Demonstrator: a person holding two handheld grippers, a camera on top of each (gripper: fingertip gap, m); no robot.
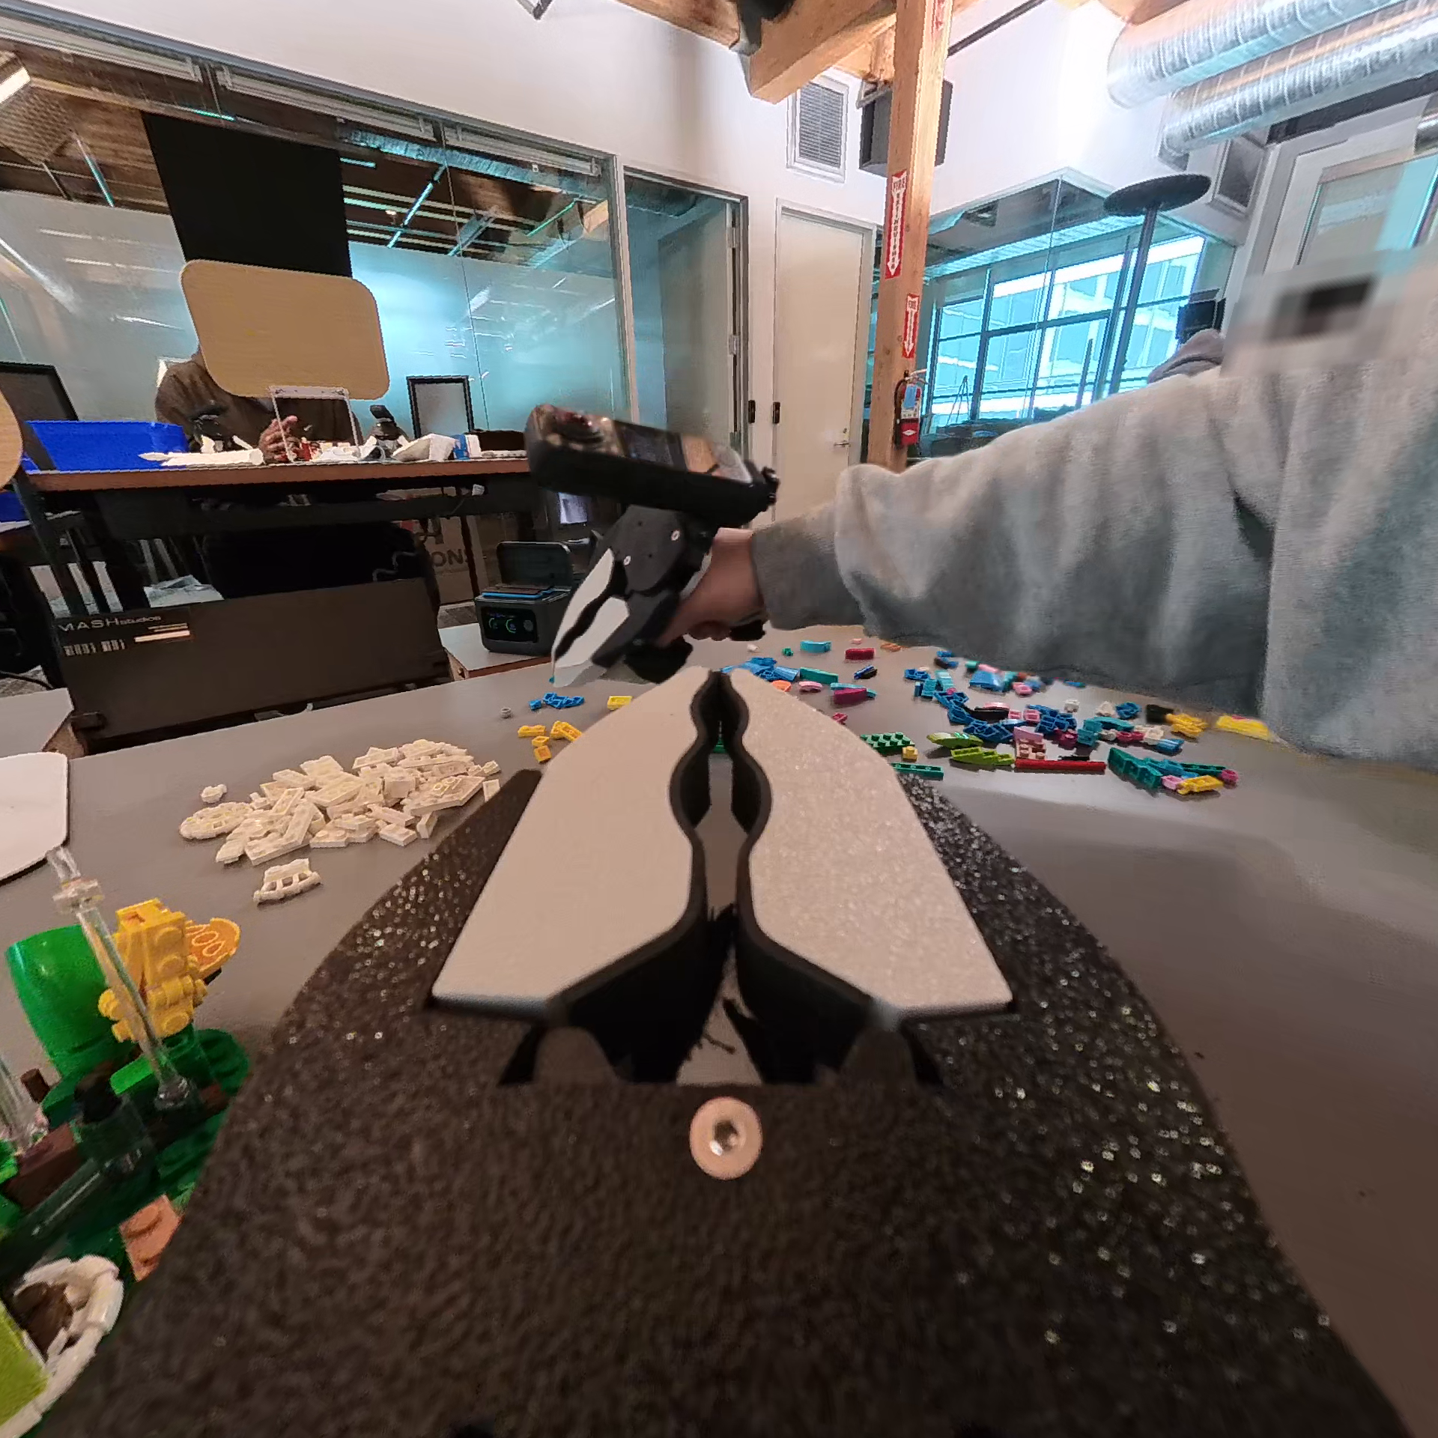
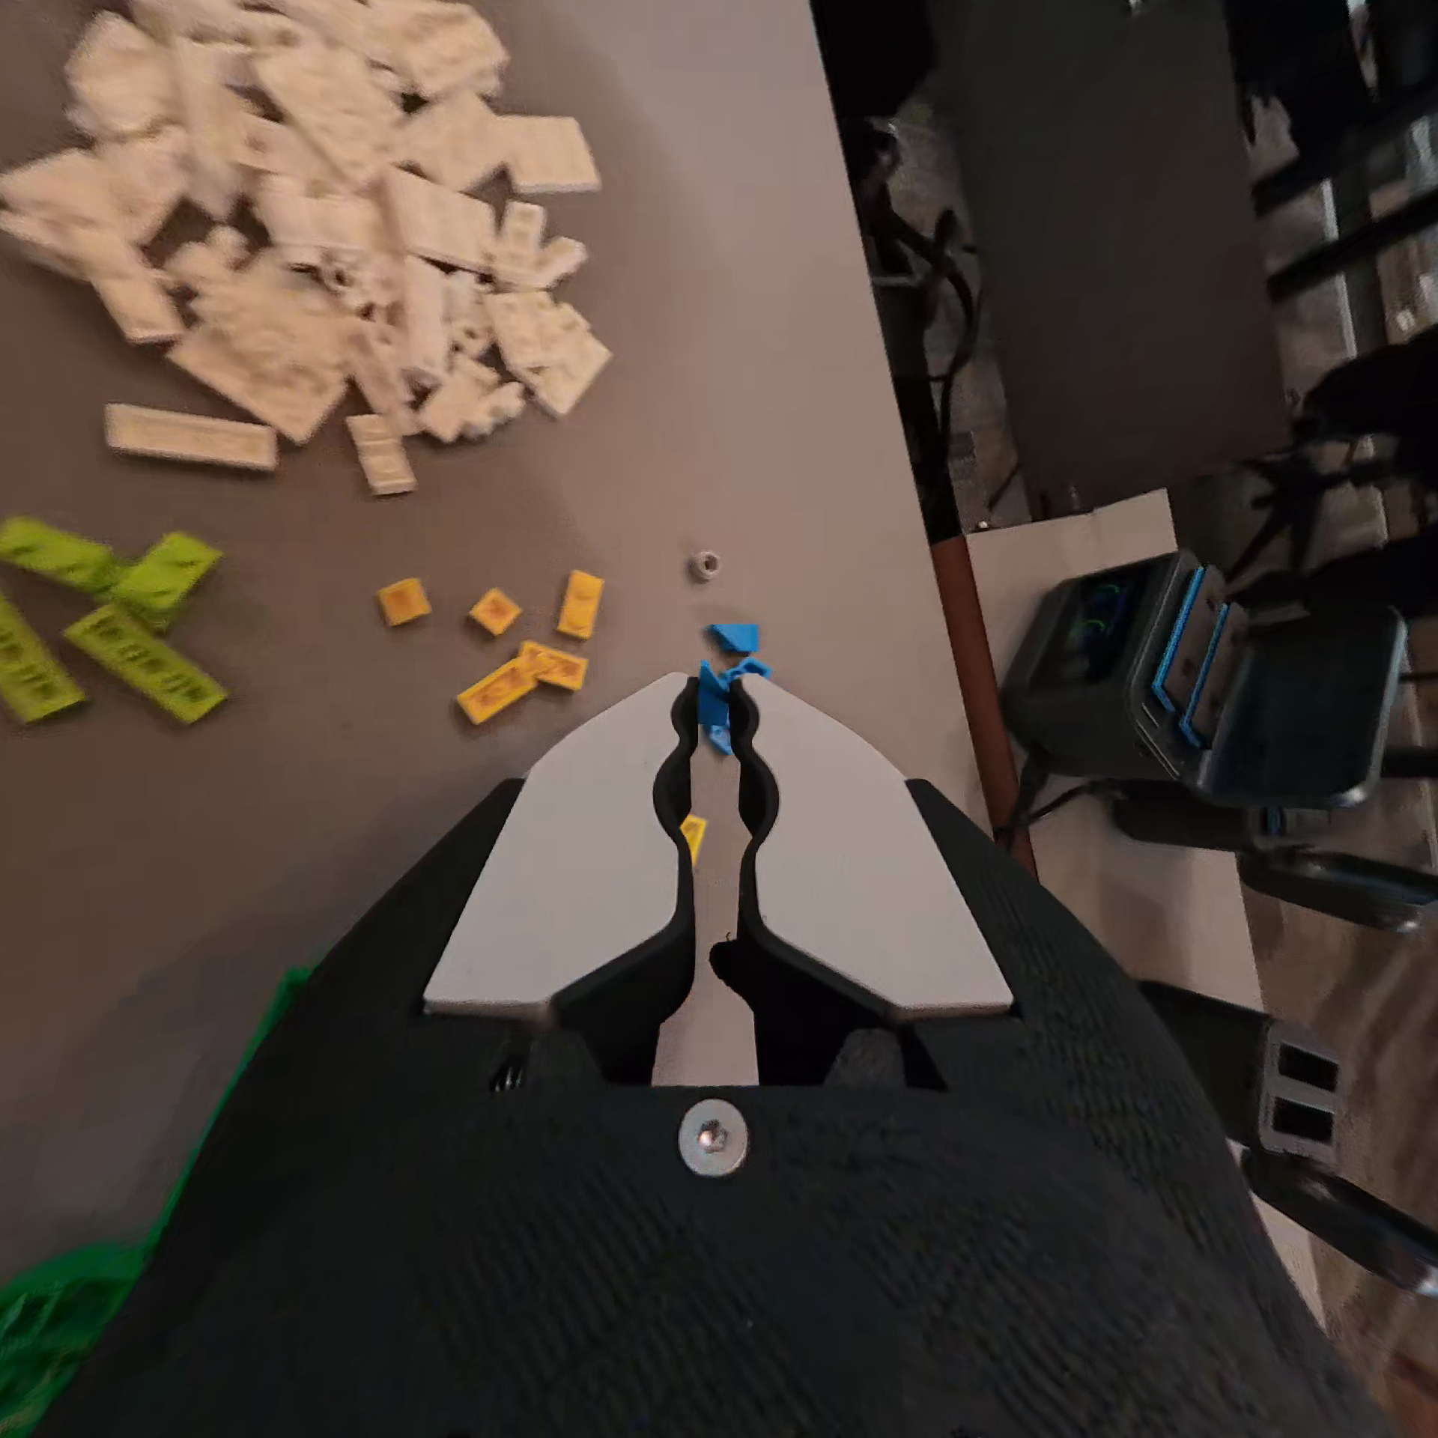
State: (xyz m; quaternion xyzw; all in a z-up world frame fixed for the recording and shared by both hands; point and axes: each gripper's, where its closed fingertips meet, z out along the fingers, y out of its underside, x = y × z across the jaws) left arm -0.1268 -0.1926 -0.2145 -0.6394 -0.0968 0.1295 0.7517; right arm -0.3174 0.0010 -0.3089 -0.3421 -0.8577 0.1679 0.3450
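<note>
My left gripper (image 1: 720, 683) is shut with nothing between its pads, held low over the grey table (image 1: 1167, 895). My right gripper (image 2: 714, 691) is shut on a small blue brick piece (image 2: 710, 704), pinched at the fingertips just above the table. In the left wrist view the right gripper (image 1: 564, 675) points down near the table's far edge, with a speck of blue at its tip. Two more blue pieces (image 2: 738, 636) lie on the table just beyond the right fingertips, and they also show in the left wrist view (image 1: 556, 702).
A pile of white pieces (image 1: 342, 794) (image 2: 327, 233) lies left. Yellow pieces (image 2: 529, 646) and lime plates (image 2: 117, 615) lie nearby. Mixed coloured pieces (image 1: 1011, 724) lie right. A green and yellow brick model (image 1: 117, 1035) stands near left. The table edge (image 2: 973, 622) is close, with a dark device (image 2: 1198, 669) beyond. There is about 30 centimetres between the tips of the two grippers.
</note>
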